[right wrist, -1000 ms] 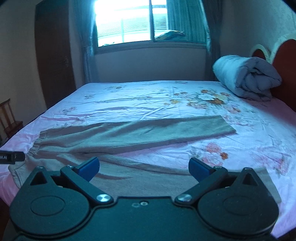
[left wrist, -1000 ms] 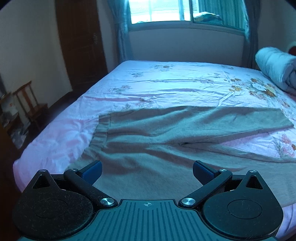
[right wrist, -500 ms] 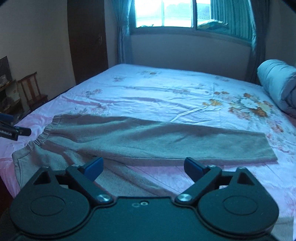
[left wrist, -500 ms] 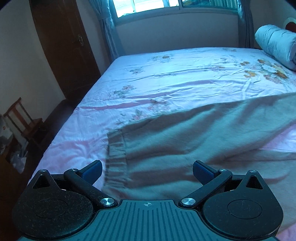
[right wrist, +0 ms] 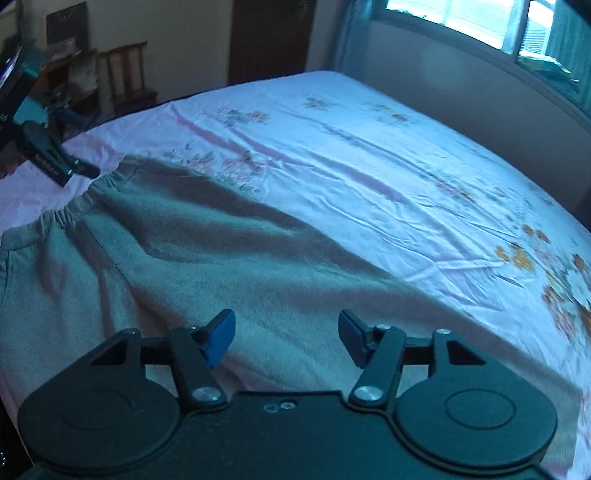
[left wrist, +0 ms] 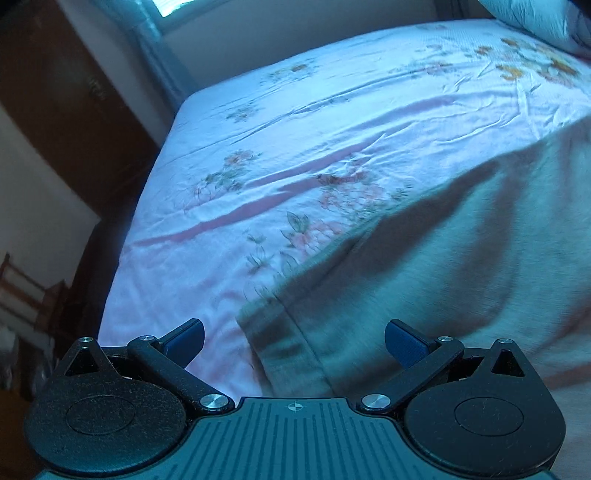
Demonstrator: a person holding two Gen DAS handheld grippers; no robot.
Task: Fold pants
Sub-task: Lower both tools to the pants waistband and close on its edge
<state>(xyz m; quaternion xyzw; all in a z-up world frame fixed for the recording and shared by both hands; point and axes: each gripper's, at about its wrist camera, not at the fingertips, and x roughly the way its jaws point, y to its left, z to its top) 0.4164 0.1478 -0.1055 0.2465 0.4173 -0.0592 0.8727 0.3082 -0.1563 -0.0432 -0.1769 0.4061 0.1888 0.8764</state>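
Grey pants [right wrist: 221, 258] lie flat on the pink floral bed sheet [right wrist: 369, 147], with the elastic waistband [right wrist: 70, 206] at the left. In the left wrist view the waistband's far corner [left wrist: 273, 332] lies between the jaws of my open left gripper [left wrist: 293, 341], just ahead of it. My right gripper [right wrist: 286, 338] is open and empty, low over the far pant leg. The left gripper also shows in the right wrist view [right wrist: 79, 168] at the waistband's far end.
A dark wooden wardrobe [left wrist: 66, 110] and a wooden chair [right wrist: 125, 77] stand beyond the bed's left side. A window [right wrist: 480, 22] is on the far wall. A rolled quilt [left wrist: 532, 18] lies at the bed's far right.
Both grippers have dropped lower and closer to the pants. The left one has come up to the waistband's far corner. The right one has turned left over the far leg.
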